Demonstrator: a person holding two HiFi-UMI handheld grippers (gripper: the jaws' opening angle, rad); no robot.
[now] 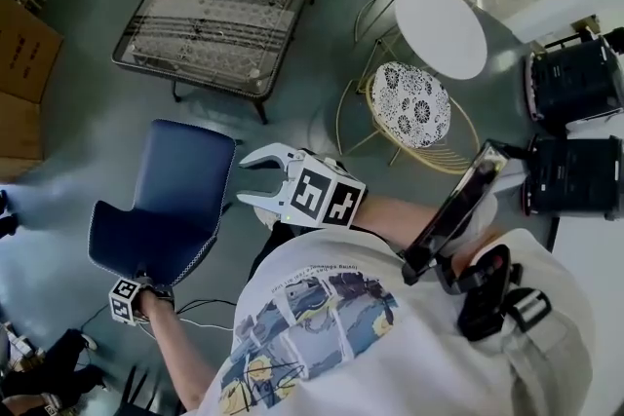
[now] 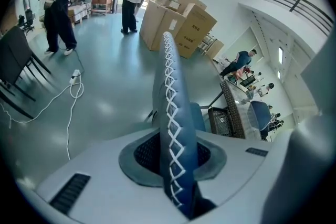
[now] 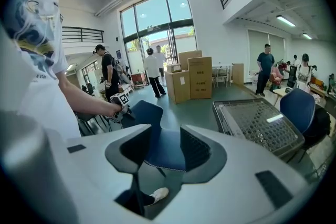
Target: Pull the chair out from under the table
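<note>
Where the head view's left edge shows flat cardboard boxes (image 1: 21,63), the blue chair (image 1: 166,195) stands at lower left on the grey floor. It is apart from the glass-topped wicker table (image 1: 219,15) in the upper middle, with bare floor between them. The left gripper (image 1: 144,283) is clamped on the chair's back edge, its jaws pressing the white cross-stitched seam. In its own view a white cable (image 2: 68,134) trails over the floor at left. In the head view's centre the right gripper (image 1: 244,180) hangs with jaws spread and nothing between them. Further right stand a round white table (image 1: 441,26), a gold wire chair with a patterned cushion (image 1: 411,104), and black cases (image 1: 575,78). Print on the stacked cartons (image 2: 181,21) and the T-shirt (image 1: 322,326) is too small to read.
</note>
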